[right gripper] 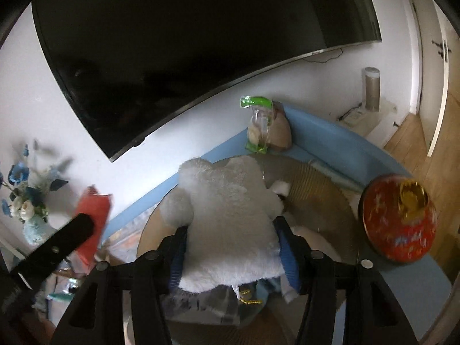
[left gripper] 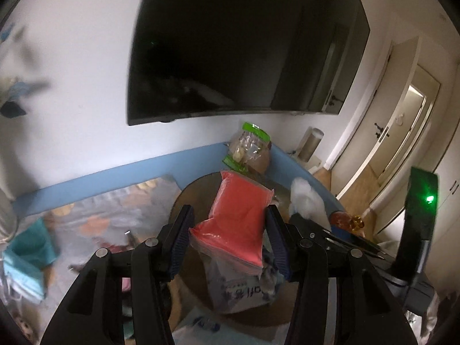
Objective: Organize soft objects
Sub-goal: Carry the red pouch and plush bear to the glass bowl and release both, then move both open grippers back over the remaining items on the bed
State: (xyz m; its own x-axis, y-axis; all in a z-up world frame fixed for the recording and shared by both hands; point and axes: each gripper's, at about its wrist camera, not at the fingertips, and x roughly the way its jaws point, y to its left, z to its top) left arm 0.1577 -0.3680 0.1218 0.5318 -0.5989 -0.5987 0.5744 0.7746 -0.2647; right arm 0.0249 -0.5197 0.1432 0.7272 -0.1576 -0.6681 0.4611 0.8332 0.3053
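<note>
Red packet clamped between left tool fingers, white plush gripped in right tool

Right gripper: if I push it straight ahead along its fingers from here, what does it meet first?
Likely the green-topped snack bag leaning at the blue rim, with the wall behind. The right gripper holds the white plush toy, which hides the near path, so depth is uncertain.

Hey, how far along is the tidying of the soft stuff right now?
Nothing looks put away yet. In hand: the left claw grips a red packet, the right claw grips a white plush toy, both lifted above the round basket. Left: setting both down, plus the bags and cloths still heaped below.
</note>
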